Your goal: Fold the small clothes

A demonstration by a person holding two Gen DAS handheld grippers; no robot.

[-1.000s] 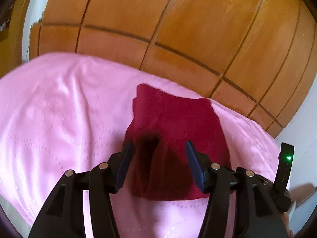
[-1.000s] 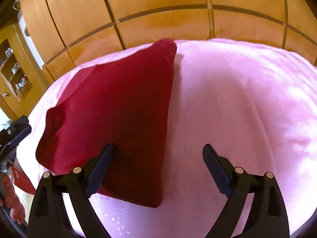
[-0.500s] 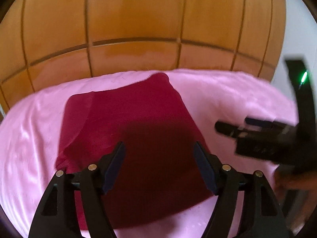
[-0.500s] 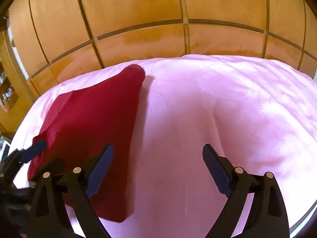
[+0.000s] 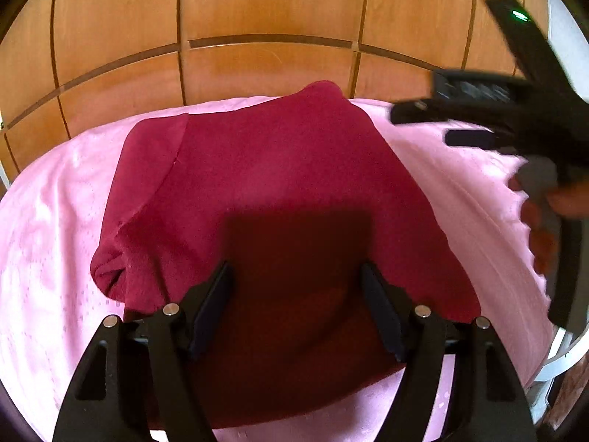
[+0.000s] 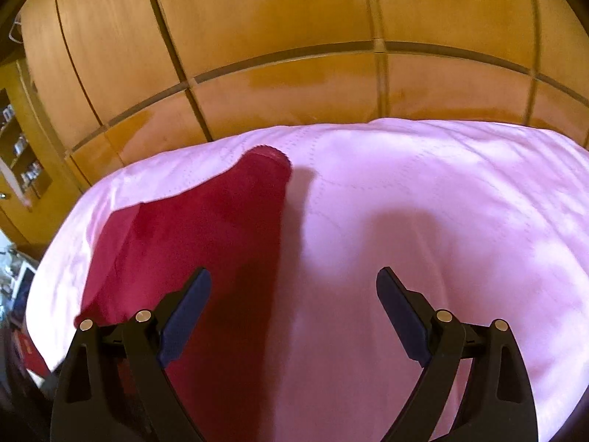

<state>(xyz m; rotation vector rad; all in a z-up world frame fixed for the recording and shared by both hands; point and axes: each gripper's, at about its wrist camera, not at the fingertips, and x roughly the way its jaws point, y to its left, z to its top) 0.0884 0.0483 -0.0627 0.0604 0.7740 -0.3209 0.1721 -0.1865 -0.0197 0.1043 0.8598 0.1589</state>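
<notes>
A dark red folded garment (image 5: 265, 191) lies flat on the pink bedspread (image 5: 55, 221). My left gripper (image 5: 296, 276) is open and empty, hovering over the garment's near half. In the right wrist view the garment (image 6: 198, 243) lies left of centre. My right gripper (image 6: 294, 287) is open and empty above the garment's right edge and the bare spread (image 6: 423, 202). The right gripper also shows blurred in the left wrist view (image 5: 478, 118), to the right of the garment, with a hand behind it.
A wooden panelled wardrobe (image 5: 276, 37) stands right behind the bed. A shelf unit (image 6: 18, 154) stands at the far left. The bed's edge falls away at the right in the left wrist view (image 5: 545, 361).
My left gripper has swung round to face the garment squarely and moved closer. My right gripper has shifted right, off the garment, and risen. Both stayed open.
</notes>
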